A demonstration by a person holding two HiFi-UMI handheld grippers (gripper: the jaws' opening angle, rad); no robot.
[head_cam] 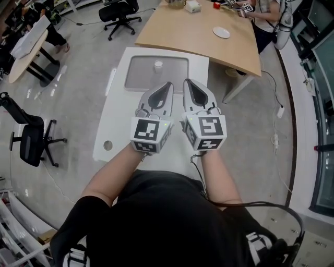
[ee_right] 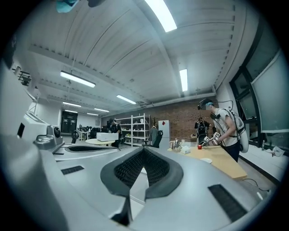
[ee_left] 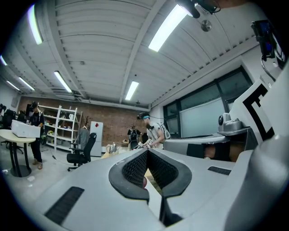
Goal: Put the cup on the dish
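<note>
Head view: the left gripper (head_cam: 168,86) and the right gripper (head_cam: 189,83) are held side by side, close together but not touching, above the near part of a white table (head_cam: 117,130). Their marker cubes (head_cam: 150,134) are turned toward the camera, and the person's forearms and dark top fill the lower part of the frame. The cup (head_cam: 158,65), small and white, is seen standing upright on a gray rectangular dish (head_cam: 141,78) at the far end of the white table. It lies beyond both sets of jaw tips, well apart from them, and is touched by neither gripper. Left gripper view: the jaws of the left gripper (ee_left: 147,151) are seen pressed together at the tips with nothing pinched between them. A small pinkish patch shows through the gap lower down, but it cannot be identified. Right gripper view: the jaws of the right gripper (ee_right: 143,149) are likewise closed tip to tip and empty. Both grippers are pointed level, so that the ceiling lights and the room beyond are seen past them. A wooden table (head_cam: 182,36) stands behind the white one and carries a round white plate (head_cam: 221,32). Another person (ee_right: 223,128) is seen at its far corner with marker-bearing grippers. Office chairs are visible at the upper edge (head_cam: 121,13) and at the left (head_cam: 31,143) of the head view.
</note>
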